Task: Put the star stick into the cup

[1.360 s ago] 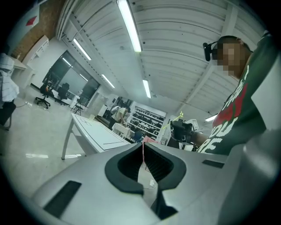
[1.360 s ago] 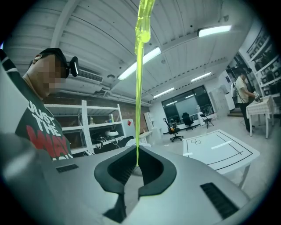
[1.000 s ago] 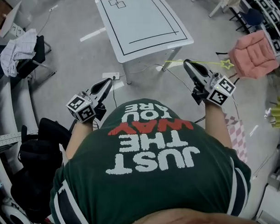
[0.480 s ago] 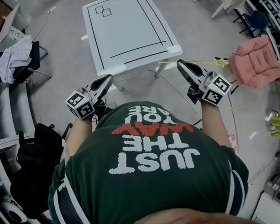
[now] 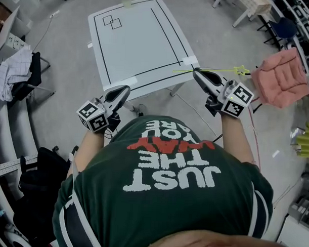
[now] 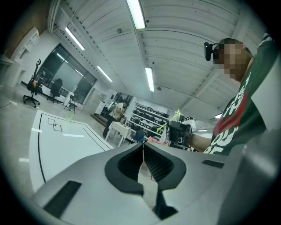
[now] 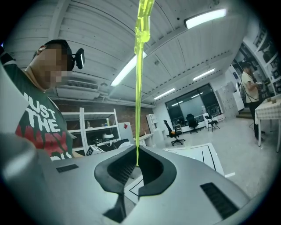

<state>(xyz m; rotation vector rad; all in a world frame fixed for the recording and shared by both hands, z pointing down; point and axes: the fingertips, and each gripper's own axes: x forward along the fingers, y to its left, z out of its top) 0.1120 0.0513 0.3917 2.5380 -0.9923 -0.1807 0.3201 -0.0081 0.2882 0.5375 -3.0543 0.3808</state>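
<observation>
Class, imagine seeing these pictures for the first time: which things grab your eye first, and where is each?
The neon-yellow star stick stands out most, pinched in the shut right gripper beside the white table marked with black lines. The person's green printed shirt fills the lower head view, and a pink cushion sits at its right edge.

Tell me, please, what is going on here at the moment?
A person in a green shirt stands before a white table with a gripper in each hand. The right gripper is shut on the thin yellow-green star stick, held crosswise in the air. The left gripper is shut and empty. A small pale thing at the table's far edge may be the cup; it is too small to tell.
</observation>
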